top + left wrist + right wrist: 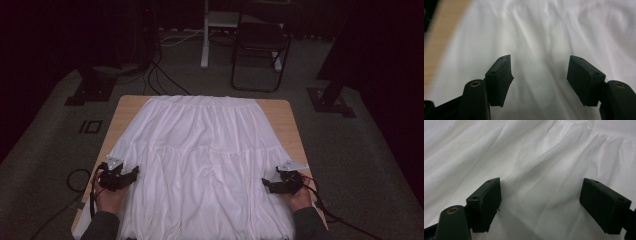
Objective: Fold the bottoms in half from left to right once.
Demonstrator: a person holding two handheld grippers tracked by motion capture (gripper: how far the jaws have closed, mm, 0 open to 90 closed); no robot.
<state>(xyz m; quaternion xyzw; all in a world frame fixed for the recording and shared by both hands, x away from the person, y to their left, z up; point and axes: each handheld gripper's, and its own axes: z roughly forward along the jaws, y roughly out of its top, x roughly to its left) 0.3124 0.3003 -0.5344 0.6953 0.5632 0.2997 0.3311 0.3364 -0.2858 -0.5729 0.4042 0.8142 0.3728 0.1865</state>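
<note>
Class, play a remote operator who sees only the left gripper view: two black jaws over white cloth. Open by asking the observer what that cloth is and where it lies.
Observer: It is a white skirt spread flat on a wooden table, waistband at the far edge.
Operator: Where is the other gripper?
Observer: The right gripper sits at the skirt's right edge, level with the left gripper.
Operator: Has it gripped cloth?
Observer: No, its jaws stand open above the fabric, nothing pinched.
</note>
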